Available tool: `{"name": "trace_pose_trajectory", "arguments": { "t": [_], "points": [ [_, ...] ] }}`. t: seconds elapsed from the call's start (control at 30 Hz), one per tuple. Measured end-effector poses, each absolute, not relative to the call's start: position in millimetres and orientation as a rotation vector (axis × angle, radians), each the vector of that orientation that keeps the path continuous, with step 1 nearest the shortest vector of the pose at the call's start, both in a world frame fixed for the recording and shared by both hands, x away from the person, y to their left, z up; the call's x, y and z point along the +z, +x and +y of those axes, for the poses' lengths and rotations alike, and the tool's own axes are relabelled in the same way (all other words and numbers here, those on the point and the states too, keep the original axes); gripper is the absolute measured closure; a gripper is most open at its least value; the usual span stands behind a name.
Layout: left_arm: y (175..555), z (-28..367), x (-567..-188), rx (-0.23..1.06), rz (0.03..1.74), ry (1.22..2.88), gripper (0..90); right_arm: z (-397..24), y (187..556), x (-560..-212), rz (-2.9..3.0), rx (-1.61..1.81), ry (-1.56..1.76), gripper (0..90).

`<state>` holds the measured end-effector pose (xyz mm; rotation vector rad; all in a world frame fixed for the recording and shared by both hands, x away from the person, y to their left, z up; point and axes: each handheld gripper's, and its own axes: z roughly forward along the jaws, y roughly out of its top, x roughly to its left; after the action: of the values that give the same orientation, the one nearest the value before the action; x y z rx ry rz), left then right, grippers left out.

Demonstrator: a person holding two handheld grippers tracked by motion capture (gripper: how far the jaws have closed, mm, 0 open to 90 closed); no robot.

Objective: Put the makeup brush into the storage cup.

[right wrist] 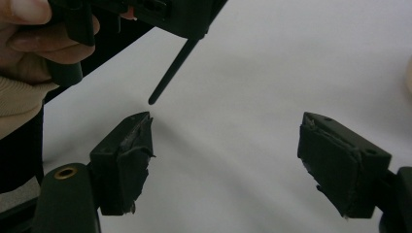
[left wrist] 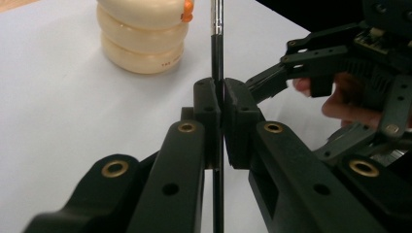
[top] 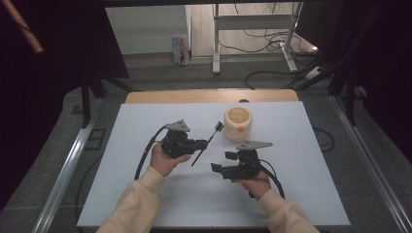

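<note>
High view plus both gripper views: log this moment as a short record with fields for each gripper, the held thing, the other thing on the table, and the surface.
left gripper: shut on the thin black brush, gripped along its handle
brush: slanting, head end up toward the jar
right gripper: open, nothing between its jaws, near the brush's lower tip
cream jar: upright on the table, apart from both grippers
table: white top

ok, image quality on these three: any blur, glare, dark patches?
High view: white table evenly lit, surroundings near black, cream container sharp. Left gripper view: near links of left gripper soft, thin black brush and container crisper. Right gripper view: right gripper fairly sharp, hand at top left blurred, table washed pale.
</note>
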<state>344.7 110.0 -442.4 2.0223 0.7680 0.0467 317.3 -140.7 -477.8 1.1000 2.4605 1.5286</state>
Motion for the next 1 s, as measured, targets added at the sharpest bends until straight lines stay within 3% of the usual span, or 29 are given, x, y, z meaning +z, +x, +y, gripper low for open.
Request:
{"name": "trace_pose_trajectory", "arguments": {
  "t": [0.5, 0.77, 1.0],
  "points": [
    [342, 94, -441, 0.044, 0.753, 2.019, 86.0, -123, 322, -480, 2.465, 1.598, 1.092, 28.9],
    [341, 87, -442, 0.042, 0.745, 2.013, 86.0, -120, 328, -485, 2.473, 1.657, 1.120, 41.7],
    [339, 84, -441, 0.041, 0.735, 2.014, 85.9, -118, 333, -487, 2.481, 1.718, 1.129, 58.9]
  ]
}}
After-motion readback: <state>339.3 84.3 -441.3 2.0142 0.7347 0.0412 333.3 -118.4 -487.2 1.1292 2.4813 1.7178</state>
